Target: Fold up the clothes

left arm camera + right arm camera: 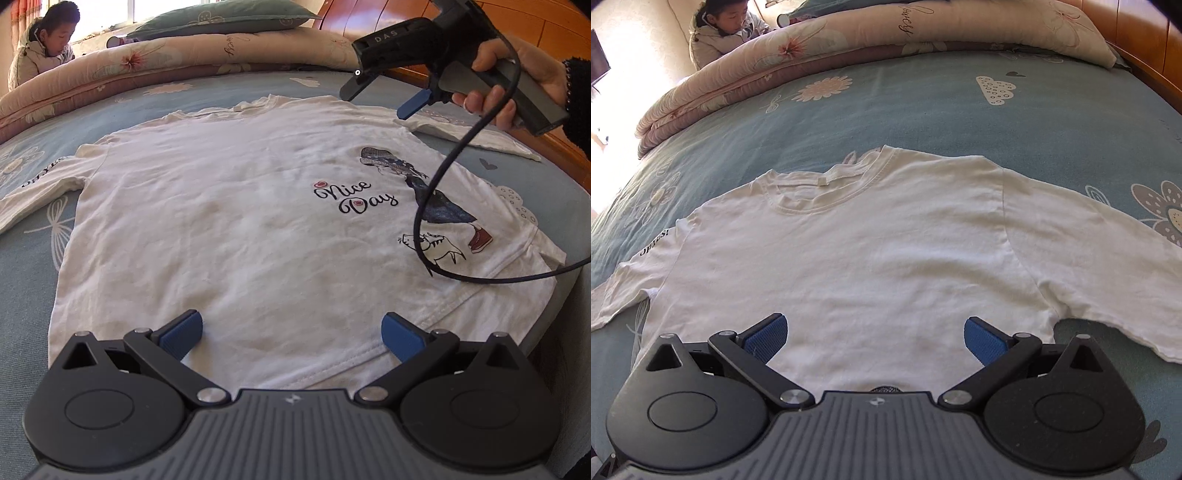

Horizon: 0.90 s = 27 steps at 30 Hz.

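White T-shirt (229, 221) spread flat on the bedsheet (923, 110).
Left gripper (291, 332) and right gripper (875, 336) are held wide open, empty, above it; a cable (436, 206) is draped, seemingly touching, across the print.

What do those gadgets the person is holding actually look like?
Each handheld gripper, left and right, has a ribbed grey body, two round black discs, black linkage arms with silver pins, and ridged blue finger pads. A dark cable trails from the right one, marked DAS. The person's fuzzy dark sleeve shows.
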### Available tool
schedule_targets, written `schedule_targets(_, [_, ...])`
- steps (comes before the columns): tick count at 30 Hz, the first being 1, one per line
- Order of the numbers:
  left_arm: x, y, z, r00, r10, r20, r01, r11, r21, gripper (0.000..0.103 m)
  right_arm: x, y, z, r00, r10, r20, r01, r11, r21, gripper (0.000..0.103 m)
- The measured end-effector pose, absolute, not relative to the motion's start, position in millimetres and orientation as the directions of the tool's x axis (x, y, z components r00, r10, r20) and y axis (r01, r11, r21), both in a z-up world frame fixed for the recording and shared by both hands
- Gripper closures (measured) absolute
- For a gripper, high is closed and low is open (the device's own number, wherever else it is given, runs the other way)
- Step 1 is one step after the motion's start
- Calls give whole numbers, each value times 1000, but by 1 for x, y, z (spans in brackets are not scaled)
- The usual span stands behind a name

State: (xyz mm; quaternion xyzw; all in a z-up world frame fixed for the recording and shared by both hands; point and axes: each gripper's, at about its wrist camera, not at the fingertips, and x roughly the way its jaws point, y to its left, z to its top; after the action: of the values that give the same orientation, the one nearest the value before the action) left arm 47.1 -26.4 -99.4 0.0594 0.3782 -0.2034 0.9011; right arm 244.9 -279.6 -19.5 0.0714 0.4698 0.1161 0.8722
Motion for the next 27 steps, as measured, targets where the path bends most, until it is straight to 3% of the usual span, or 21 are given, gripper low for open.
schedule_targets(7, [52,-22,-93,599,-330,-730,390,916,-94,1,166,-278,0,522,263,-811,-202,962,182,0])
schedule_targets(15, [48,-20,-94,607,-318,-728,365,926,-100,1,96,-257,-71,517,151,-843,-246,969,23,0])
schedule_targets(17, [45,-20,-96,619,-316,-719,363,927,-96,1,82,-253,-77,572,127,-811,-229,973,-9,0])
schedule_targets(24, [46,-16,-95,654,-314,-689,279,946,-167,1,72,-256,-81,625,106,-774,-142,990,21,0])
schedule_targets(27, [47,-21,-95,639,-301,-708,308,943,-124,1,70,-255,-82,636,97,-766,-124,992,23,0])
